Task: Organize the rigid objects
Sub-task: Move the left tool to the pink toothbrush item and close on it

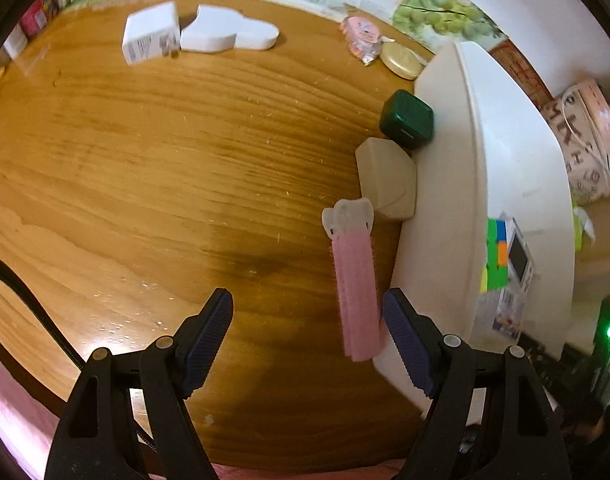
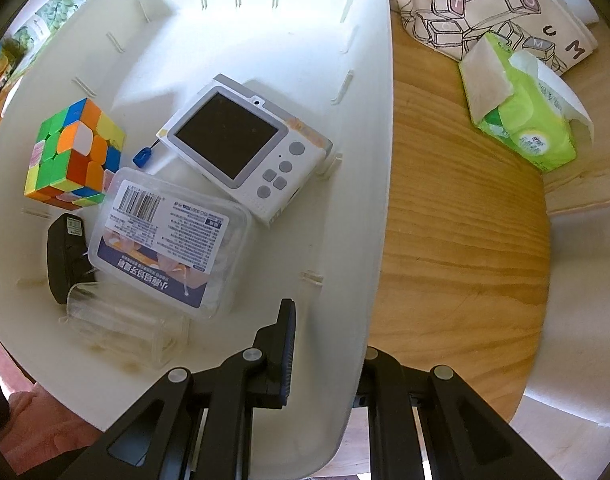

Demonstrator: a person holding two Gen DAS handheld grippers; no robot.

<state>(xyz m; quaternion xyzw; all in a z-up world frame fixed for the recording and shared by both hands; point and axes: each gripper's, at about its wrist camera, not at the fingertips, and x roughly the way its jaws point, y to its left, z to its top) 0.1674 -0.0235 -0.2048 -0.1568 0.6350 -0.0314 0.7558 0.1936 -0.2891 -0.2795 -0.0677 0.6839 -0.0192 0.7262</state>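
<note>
My left gripper (image 1: 307,340) is open and empty above the wooden table (image 1: 165,160). A pink clip with a white tooth-shaped end (image 1: 355,280) lies just inside my right finger, beside the white bin (image 1: 457,160). A beige case (image 1: 387,178) and a green case (image 1: 407,118) rest against the bin's outer wall. My right gripper (image 2: 329,360) is shut on the bin's rim (image 2: 357,320), one finger inside, the other hidden outside. Inside the bin lie a puzzle cube (image 2: 73,148), a white toy camera (image 2: 249,148), a labelled clear box (image 2: 169,236), a black adapter (image 2: 67,252) and a clear case (image 2: 121,328).
At the table's far side lie a white box (image 1: 151,32), a white boot-shaped block (image 1: 229,30), a pink packet (image 1: 361,36) and a gold lid (image 1: 401,62). Right of the bin are a green tissue pack (image 2: 521,108) and a printed canvas bag (image 2: 493,4).
</note>
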